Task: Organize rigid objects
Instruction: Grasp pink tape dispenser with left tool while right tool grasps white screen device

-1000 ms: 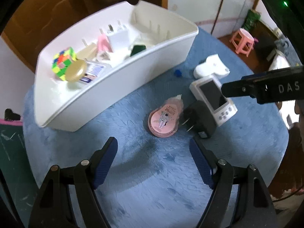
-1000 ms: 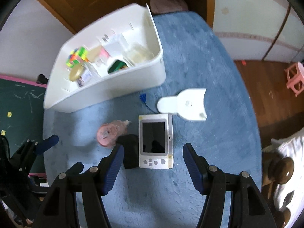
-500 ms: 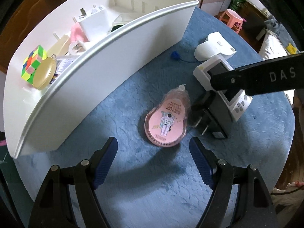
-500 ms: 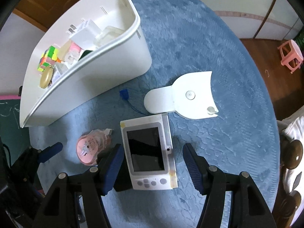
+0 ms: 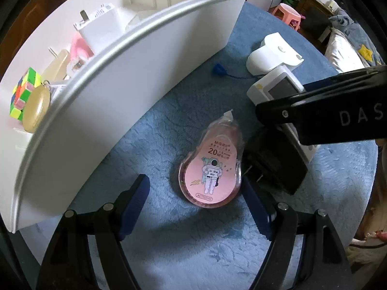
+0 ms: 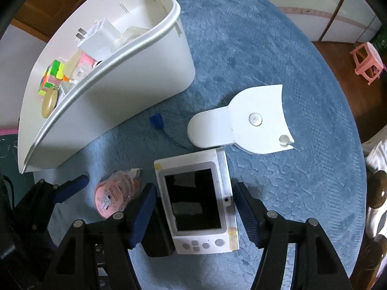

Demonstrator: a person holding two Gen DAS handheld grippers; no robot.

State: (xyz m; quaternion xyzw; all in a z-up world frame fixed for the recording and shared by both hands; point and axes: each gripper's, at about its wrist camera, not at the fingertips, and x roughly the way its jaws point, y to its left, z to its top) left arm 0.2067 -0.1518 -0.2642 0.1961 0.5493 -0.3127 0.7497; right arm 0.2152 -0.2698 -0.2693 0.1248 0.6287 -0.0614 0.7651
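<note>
A pink correction-tape dispenser (image 5: 212,169) lies flat on the blue cloth, between the blue fingers of my left gripper (image 5: 196,193), which stands open around it without touching. Right of it lies a black plug adapter (image 5: 273,157). My right gripper (image 6: 193,203) points down with its open jaws on either side of a white handheld device with a dark screen (image 6: 196,203); its pads do not press on it. The dispenser (image 6: 116,193) and the left gripper's fingertip (image 6: 75,183) show at the left of the right wrist view.
A white bin (image 6: 135,77) holds a colourful puzzle cube (image 5: 21,94), a white charger (image 5: 101,24), a yellowish disc and pink items. A white flat stand (image 6: 244,123) and a small blue tag with cord (image 6: 157,120) lie on the cloth. A pink stool (image 6: 367,60) stands on the floor.
Both grippers have sunk toward the cloth. The dispenser now sits between the left fingers and the white device between the right ones. Neither object has moved.
</note>
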